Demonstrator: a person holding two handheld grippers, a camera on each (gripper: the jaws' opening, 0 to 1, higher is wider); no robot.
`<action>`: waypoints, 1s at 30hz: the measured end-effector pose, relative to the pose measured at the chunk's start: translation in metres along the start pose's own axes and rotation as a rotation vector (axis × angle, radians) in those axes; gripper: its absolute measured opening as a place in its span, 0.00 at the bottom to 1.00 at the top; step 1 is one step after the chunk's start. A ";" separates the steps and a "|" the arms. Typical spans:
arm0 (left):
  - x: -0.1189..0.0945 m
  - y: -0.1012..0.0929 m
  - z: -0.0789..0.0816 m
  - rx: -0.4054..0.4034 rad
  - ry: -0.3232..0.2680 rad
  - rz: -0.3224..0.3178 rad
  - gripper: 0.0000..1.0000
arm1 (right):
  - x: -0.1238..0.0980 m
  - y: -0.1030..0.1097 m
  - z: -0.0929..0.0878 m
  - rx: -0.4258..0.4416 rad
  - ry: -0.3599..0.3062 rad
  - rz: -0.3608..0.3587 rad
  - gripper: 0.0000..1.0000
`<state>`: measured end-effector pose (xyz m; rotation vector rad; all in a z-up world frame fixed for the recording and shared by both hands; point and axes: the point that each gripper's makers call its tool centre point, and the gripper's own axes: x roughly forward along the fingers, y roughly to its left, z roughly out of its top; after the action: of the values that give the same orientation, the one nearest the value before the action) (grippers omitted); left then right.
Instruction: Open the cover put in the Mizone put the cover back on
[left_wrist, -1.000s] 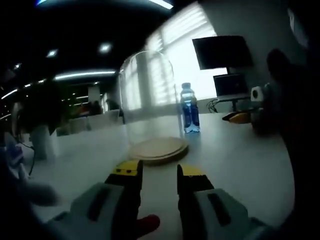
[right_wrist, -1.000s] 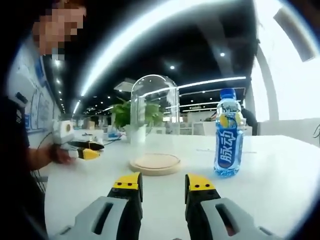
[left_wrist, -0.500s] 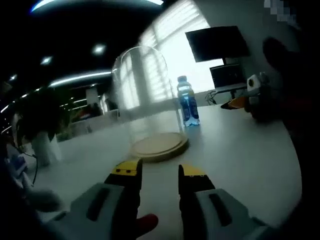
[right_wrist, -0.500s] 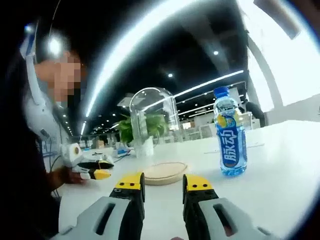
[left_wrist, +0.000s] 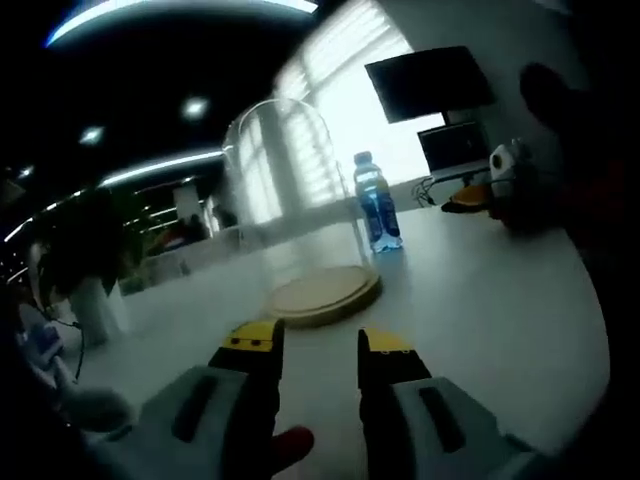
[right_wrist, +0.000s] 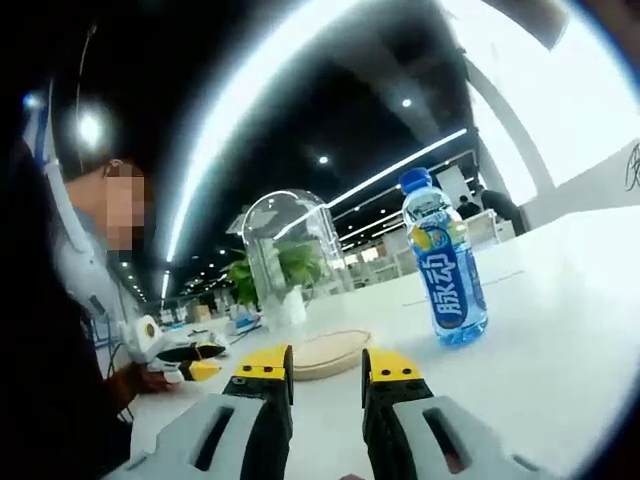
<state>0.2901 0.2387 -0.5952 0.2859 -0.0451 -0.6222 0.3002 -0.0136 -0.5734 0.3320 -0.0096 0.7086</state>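
While both tools hover low over the white counter (left_wrist: 480, 300), entries run near to far.

Left tool (left_wrist: 312, 345): level just above the counter, yellow-tipped jaws parted with bare counter between them, nothing held; aimed at the wooden base.
Right tool (right_wrist: 327, 362): same low pose, jaws parted and empty; it also shows at the right edge of the left gripper view (left_wrist: 478, 192), well apart from the dome.
Wooden base (left_wrist: 322, 293): round disc flat on the counter, just ahead of the left tool's tips.
Cover (left_wrist: 283, 190): clear glass dome, upright on the wooden base, still in place.
Mizone (right_wrist: 443, 260): blue-capped bottle standing upright on the counter beside the dome, outside it.
Potted plant (right_wrist: 290, 265): beyond the dome, seen through the glass.
Change, left gripper view: framing almost as half a second ago.
Change, right gripper view: camera rolled and moved; bottle and dome sit further left, jaw gap unchanged.
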 end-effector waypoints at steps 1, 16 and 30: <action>0.000 0.000 0.000 -0.001 0.000 0.001 0.22 | 0.000 0.000 0.000 0.001 0.001 0.000 0.21; 0.002 0.000 0.001 0.023 -0.007 0.003 0.21 | 0.001 0.000 0.000 -0.020 0.006 0.007 0.21; 0.000 0.001 0.008 -0.008 -0.030 0.003 0.21 | 0.000 0.002 -0.003 -0.086 0.027 0.014 0.21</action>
<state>0.2892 0.2377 -0.5875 0.2686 -0.0722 -0.6231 0.2988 -0.0113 -0.5756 0.2401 -0.0167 0.7240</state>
